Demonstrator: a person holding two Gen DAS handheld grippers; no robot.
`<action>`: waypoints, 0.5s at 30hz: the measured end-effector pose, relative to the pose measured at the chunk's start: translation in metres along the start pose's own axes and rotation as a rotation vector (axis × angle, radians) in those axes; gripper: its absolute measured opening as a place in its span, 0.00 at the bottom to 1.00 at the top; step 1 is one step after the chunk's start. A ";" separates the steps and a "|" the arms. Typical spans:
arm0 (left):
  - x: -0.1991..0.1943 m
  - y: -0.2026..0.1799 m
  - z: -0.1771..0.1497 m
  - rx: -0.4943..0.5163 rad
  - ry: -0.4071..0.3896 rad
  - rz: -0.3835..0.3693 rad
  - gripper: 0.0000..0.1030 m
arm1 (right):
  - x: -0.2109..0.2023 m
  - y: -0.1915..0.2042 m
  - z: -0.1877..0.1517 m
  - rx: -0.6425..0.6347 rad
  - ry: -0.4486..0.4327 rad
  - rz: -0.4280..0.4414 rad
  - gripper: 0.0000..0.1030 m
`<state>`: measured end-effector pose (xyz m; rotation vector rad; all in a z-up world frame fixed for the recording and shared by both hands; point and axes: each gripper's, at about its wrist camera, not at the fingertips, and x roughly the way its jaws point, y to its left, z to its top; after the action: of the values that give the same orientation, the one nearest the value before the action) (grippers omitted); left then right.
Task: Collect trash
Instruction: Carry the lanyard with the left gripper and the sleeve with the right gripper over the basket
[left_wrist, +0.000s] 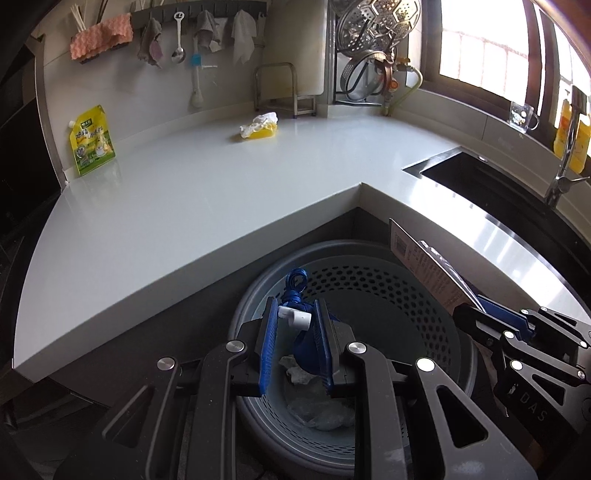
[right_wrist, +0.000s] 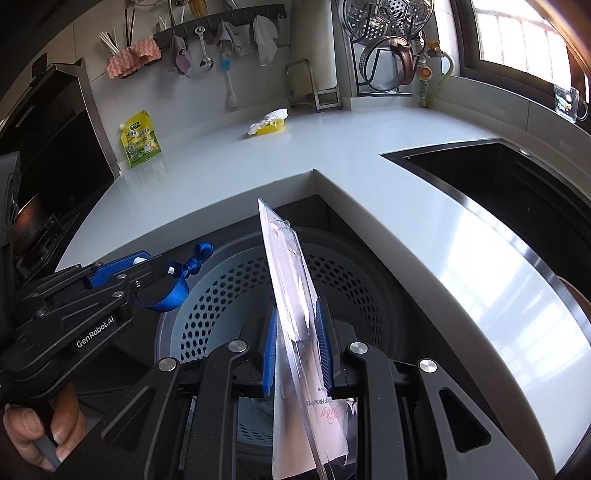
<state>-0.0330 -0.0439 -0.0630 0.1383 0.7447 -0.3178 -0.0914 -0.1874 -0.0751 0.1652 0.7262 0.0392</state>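
Both bits of trash are up over the bin right now. The left gripper has its jaws clamped on a blue strap with a little white plastic piece on it; the knotted loop sticks out past the jaw tips and the rest of the strap hangs down between them, right above the bin's opening. The right gripper has its jaws closed on a flat clear blister pack with a card back, held edge-on and tilted, poking up past the tips and also trailing back toward the camera. It's over the bin too.

The bin is a grey round one with a perforated inner wall, sitting below both sets of jaws in the inside corner of the L-shaped surface. There's already some crumpled clear plastic and paper at the bottom.

Further out ahead of the jaws, on the surface near the wall, there's a yellow-and-white crumpled wrapper, and off to the left a yellow-green pouch leaning against the wall. The sink is off to the right. A hand shows at the left gripper's handle.
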 end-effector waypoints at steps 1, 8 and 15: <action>0.002 0.000 -0.002 -0.002 0.009 -0.003 0.20 | 0.001 0.000 -0.002 0.003 0.003 -0.001 0.19; 0.024 0.001 -0.009 -0.029 0.083 -0.021 0.20 | 0.014 -0.004 -0.008 0.015 0.043 0.005 0.19; 0.035 0.001 -0.012 -0.038 0.112 -0.027 0.20 | 0.028 -0.010 -0.013 0.044 0.084 0.018 0.19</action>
<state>-0.0164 -0.0481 -0.0955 0.1108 0.8633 -0.3232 -0.0789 -0.1932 -0.1047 0.2134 0.8100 0.0475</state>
